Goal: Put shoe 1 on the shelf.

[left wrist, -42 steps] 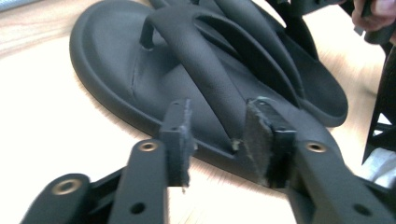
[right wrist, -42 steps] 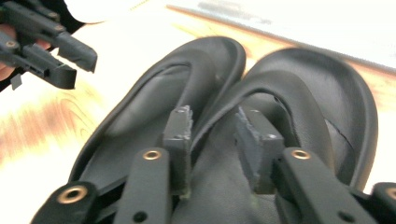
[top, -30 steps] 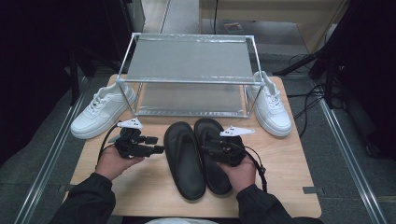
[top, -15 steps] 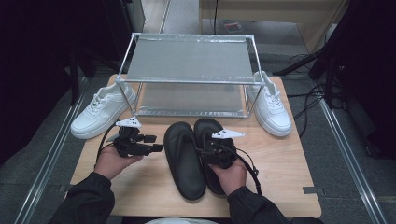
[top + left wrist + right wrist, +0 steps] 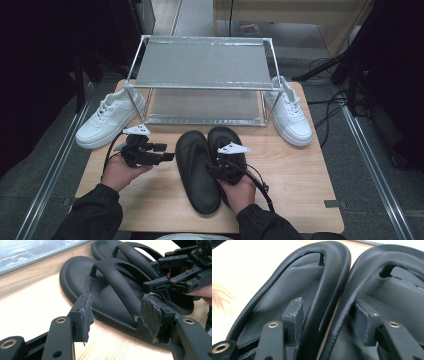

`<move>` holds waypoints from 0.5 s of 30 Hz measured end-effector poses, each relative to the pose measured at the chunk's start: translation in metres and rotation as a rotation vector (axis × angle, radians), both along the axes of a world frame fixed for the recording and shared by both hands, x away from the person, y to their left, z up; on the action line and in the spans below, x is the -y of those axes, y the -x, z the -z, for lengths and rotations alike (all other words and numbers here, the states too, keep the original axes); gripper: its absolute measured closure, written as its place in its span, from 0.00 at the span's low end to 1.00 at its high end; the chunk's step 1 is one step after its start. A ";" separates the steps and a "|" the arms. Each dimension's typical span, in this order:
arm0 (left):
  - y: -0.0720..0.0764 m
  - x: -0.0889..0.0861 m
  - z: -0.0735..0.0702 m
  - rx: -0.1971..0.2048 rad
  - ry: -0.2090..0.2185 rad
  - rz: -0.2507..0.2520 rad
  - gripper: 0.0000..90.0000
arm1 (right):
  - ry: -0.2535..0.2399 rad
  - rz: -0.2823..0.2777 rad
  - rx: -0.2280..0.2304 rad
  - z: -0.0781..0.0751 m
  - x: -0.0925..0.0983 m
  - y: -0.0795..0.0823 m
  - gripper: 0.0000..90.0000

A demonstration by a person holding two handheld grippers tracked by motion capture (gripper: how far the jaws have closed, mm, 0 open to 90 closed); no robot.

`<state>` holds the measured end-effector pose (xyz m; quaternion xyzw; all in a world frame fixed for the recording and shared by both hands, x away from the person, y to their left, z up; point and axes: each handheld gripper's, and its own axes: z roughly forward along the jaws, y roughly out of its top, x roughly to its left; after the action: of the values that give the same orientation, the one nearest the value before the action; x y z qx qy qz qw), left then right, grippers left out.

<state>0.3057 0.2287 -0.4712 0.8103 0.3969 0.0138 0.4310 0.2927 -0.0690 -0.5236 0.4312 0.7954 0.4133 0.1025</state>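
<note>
At lower centre the right gripper (image 5: 219,169) has slid onto the two sandals (image 5: 197,170) – jaws just narrowing, straddling both inner straps (image 5: 329,290), ungripped yet – while the left gripper (image 5: 167,151) waits wide open.

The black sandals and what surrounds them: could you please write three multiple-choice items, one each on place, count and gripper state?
1. Where do the black sandals lie?
A. on the rack's top shelf
B. on the table in front of the rack
C. on the floor

2. How many white sneakers are there?
A. one
B. two
C. four

3. How does the left gripper stand?
A. open, holding nothing
B. shut on a sneaker
C. shut on a sandal

Answers:
1 B, they rest on the wooden table before the metal rack.
2 B, one sneaker flanks the rack on each side.
3 A, the jaws stand apart.
</note>
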 end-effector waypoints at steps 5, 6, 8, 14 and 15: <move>-0.001 -0.001 0.000 -0.003 0.007 -0.011 0.46 | 0.037 0.006 0.024 0.001 -0.004 0.002 0.57; -0.002 -0.001 0.000 -0.003 0.009 -0.016 0.46 | 0.037 0.013 0.016 0.000 -0.004 0.002 0.60; -0.002 -0.001 0.000 -0.002 0.007 -0.014 0.46 | 0.033 0.017 0.009 -0.001 -0.004 0.002 0.64; -0.002 -0.002 0.000 -0.007 0.010 -0.017 0.45 | 0.020 0.040 -0.022 -0.003 0.000 0.001 0.75; -0.002 -0.002 0.000 -0.008 0.010 -0.017 0.45 | 0.020 0.040 -0.022 -0.003 0.000 0.001 0.75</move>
<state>0.3078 0.2310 -0.4710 0.8048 0.4056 0.0123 0.4331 0.2918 -0.0691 -0.5208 0.4504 0.7919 0.3984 0.1066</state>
